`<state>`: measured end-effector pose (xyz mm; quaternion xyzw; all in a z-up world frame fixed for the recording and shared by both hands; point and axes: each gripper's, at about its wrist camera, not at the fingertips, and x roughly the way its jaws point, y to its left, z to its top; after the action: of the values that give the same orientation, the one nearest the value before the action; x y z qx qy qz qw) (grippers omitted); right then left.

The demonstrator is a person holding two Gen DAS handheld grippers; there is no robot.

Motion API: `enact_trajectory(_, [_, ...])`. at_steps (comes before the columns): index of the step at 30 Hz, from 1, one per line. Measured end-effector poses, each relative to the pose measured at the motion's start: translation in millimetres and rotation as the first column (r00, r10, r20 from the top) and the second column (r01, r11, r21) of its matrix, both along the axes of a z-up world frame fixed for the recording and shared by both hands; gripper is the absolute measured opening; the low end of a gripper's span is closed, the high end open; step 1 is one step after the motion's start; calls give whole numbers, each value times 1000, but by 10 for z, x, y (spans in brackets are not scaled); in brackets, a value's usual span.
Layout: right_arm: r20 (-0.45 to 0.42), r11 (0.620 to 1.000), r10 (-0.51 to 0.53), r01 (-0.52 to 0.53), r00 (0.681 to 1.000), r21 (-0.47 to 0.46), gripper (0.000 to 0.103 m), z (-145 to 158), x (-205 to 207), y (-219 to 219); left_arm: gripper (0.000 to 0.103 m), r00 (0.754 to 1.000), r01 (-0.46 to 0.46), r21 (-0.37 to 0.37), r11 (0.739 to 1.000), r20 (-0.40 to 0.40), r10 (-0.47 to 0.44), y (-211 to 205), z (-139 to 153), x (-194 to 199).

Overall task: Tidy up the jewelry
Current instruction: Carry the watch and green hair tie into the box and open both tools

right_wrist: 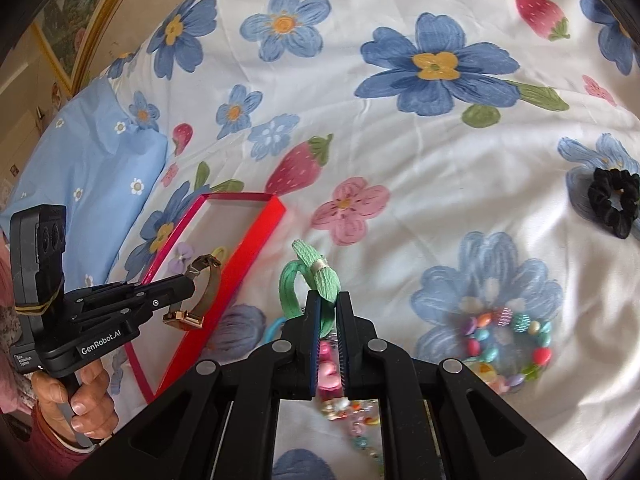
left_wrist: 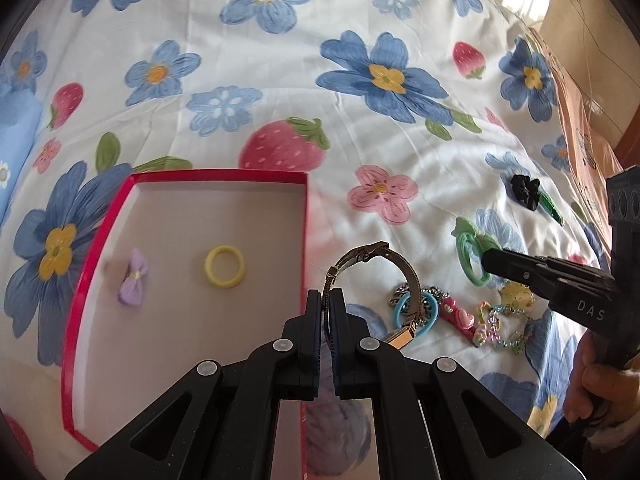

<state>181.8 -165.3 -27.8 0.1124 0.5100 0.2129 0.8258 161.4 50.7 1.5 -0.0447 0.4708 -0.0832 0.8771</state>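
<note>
My left gripper point(left_wrist: 326, 300) is shut on the mesh strap of a wristwatch point(left_wrist: 400, 272), which hangs lifted just right of the red box point(left_wrist: 224, 176). Its gold case point(right_wrist: 185, 319) dangles below the fingers in the right wrist view. Inside the box lie a yellow ring-shaped hair tie point(left_wrist: 225, 267) and a lilac bow point(left_wrist: 134, 283). My right gripper point(right_wrist: 329, 300) is shut on a green hair tie point(right_wrist: 316, 276), raised off the bed. The same green hair tie point(left_wrist: 470, 254) shows at the right gripper's tip in the left wrist view.
Loose pieces lie on the flowered bedspread: a blue ring point(left_wrist: 404, 312), a chain, a pink clip point(left_wrist: 460, 318), a beaded bracelet point(right_wrist: 508, 336), a black scrunchie point(right_wrist: 616, 200). A blue pillow point(right_wrist: 92, 168) lies at the left. A hand point(right_wrist: 86, 400) holds the left gripper.
</note>
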Motion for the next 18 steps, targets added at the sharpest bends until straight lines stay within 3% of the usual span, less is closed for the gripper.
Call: enact_trajectory(18, [1,990,144,-144,990,13,7,38,-57,790,3,987,-161,-24,987,1,161,744,76,-397])
